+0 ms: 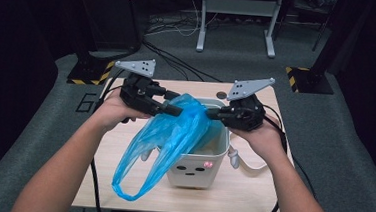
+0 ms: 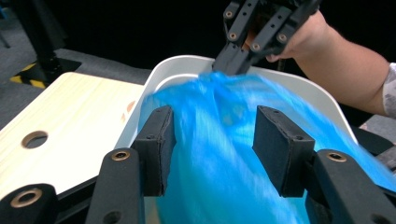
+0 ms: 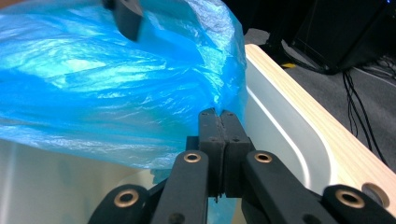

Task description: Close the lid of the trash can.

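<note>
We see right gripper [image 3: 218,114] clamped shut on blue plastic bag [image 1: 174,130] edge; left gripper [image 2: 212,140] half-wide, bag between its pads. Bag drapes over white bin [image 1: 191,174] at surface centre.

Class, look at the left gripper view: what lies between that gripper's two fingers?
The blue plastic bag runs between the fingers, seen in the left gripper view.

Blue plastic bag [image 1: 174,135]: thin, translucent, crinkled. Stretched across the top of the white bin [image 1: 193,174], upper part over its opening, lower part with a handle loop hanging down the near left outside, past the bin's base. White bin: upright, mid-table, face printed on near wall.
</note>
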`<control>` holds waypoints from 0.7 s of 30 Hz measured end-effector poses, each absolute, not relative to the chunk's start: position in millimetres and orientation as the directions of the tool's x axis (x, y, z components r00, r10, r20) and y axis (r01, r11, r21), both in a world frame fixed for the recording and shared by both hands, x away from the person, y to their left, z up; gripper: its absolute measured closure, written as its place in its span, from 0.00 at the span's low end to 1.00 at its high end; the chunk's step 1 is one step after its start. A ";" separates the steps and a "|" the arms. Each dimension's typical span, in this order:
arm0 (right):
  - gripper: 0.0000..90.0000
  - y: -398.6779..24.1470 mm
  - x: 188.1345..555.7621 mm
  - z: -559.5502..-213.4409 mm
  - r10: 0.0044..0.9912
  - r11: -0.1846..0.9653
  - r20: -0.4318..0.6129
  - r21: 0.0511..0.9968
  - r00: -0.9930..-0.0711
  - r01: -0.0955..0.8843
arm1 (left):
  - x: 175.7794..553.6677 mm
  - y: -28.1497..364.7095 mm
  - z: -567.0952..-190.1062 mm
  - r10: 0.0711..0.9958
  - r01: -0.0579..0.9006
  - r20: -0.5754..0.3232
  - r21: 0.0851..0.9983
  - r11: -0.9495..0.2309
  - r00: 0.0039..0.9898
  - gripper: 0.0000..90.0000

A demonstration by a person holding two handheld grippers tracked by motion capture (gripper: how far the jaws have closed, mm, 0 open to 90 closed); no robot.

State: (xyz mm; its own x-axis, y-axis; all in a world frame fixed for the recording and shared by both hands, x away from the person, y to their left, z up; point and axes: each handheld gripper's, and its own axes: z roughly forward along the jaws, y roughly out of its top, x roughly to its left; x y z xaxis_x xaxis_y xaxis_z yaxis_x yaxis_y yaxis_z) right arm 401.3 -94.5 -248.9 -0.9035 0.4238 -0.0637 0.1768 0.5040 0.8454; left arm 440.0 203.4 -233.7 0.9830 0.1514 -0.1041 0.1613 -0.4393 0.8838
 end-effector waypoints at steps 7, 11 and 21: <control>0.78 -104.3 406.8 -252.6 0.438 0.494 -0.035 0.844 -0.898 0.208 | 438.9 218.3 -240.7 0.169 0.189 -0.126 0.875 -0.446 0.978 0.73; 0.65 -103.9 396.8 -247.2 0.432 0.478 -0.067 0.862 -0.899 0.166 | 439.1 219.6 -242.7 0.175 0.190 -0.122 0.872 -0.452 0.977 0.83; 0.59 -85.2 367.4 -230.5 0.316 0.454 -0.096 0.889 -0.944 0.062 | 438.4 217.1 -244.8 0.177 0.187 -0.117 0.868 -0.459 0.977 0.87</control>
State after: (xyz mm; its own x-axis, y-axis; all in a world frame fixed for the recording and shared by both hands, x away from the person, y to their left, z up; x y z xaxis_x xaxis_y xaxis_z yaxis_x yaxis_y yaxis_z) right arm 367.4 -85.2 -230.5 -0.9438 0.3165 -0.0957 0.0619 0.4537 0.8890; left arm 438.4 217.1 -244.8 0.9773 0.1766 -0.1173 0.1872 -0.4594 0.8683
